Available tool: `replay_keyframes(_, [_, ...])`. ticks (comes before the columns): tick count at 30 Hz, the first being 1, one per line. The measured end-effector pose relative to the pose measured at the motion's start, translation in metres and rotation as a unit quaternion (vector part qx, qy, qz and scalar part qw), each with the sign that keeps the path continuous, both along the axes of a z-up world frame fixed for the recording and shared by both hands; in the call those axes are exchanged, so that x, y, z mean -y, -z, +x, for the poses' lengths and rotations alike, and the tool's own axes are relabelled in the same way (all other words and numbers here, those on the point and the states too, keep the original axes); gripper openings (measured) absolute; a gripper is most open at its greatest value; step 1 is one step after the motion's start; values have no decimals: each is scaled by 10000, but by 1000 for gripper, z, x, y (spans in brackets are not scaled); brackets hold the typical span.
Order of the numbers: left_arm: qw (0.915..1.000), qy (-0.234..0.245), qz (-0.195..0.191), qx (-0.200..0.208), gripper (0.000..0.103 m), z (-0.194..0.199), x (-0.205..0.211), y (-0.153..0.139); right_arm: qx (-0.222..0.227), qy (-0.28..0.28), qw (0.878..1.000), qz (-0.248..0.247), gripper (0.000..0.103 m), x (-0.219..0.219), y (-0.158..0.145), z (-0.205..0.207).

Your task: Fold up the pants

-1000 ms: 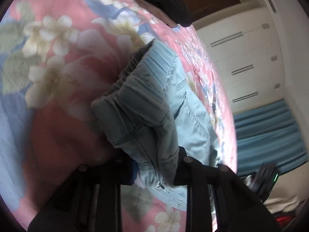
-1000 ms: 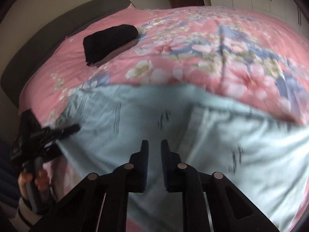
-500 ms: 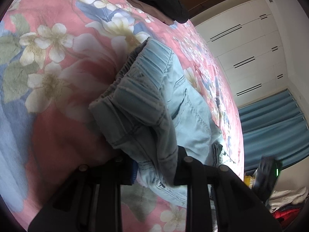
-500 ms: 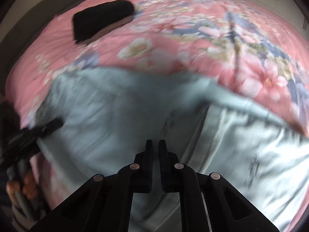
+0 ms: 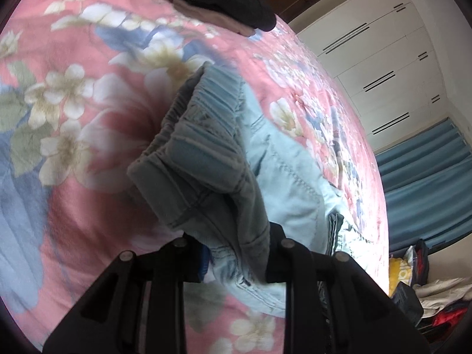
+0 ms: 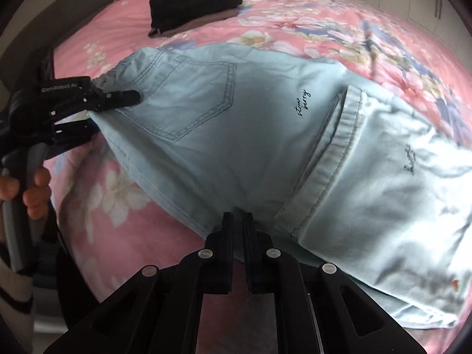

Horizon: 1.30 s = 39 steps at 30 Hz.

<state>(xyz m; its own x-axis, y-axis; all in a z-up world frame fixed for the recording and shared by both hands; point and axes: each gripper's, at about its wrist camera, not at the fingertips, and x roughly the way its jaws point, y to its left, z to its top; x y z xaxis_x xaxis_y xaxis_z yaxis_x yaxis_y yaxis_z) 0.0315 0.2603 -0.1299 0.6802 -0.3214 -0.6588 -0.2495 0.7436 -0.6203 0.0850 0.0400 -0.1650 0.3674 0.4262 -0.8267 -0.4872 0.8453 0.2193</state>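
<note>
Pants [image 6: 236,135] of pale blue denim lie on a bed with a pink flowered bedspread [image 6: 309,26], folded so that one leg hem lies across the seat area, a back pocket facing up. The left gripper [image 5: 237,253] has its jaws clenched on the bunched elastic waistband, which stands up off the bedspread in a rumpled fold in front of its camera. In the right wrist view that same gripper [image 6: 129,98] shows at the left edge of the pants, held by a hand [image 6: 29,188] with a striped sleeve. The right gripper [image 6: 238,230] sits at the near edge of the pants with its jaws almost together; the cloth edge meets the tips, but whether any fabric is pinched between them cannot be told. A folded black garment [image 6: 194,3] rests on a brownish one farther up the bed, well apart from the pants. White cupboards [image 5: 380,59] and blue curtains [image 5: 427,183] stand beyond the bed.
</note>
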Motion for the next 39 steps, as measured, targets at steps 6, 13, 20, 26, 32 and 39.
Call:
replay_keyframes(6, [9990,103,231,363,25,-7,10,-31,305,61,9944,1010,10,31,-43,-15])
replay_keyframes(13, [9919,667,454,978,25,-4,55,-81,-289,797,9886,1247,10,66,-14,11])
replay_keyframes(20, [9792,1406,896,1156,25,8,115,-105,-713,979,9747,1878,11,81,-1,15])
replay_keyframes(26, [9649,2054,1216,1094,25,22,163,-97,-1412,1933,8872,3944,37,153,11,27])
replay_keyframes(32, [9471,2790,1449,643,35,42,207,-62,-2063,2640,6991,6317,70,194,46,32])
replay_keyframes(39, [9343,3255,1428,275,46,41,223,-29,-2254,2586,7386,5803,71,181,41,45])
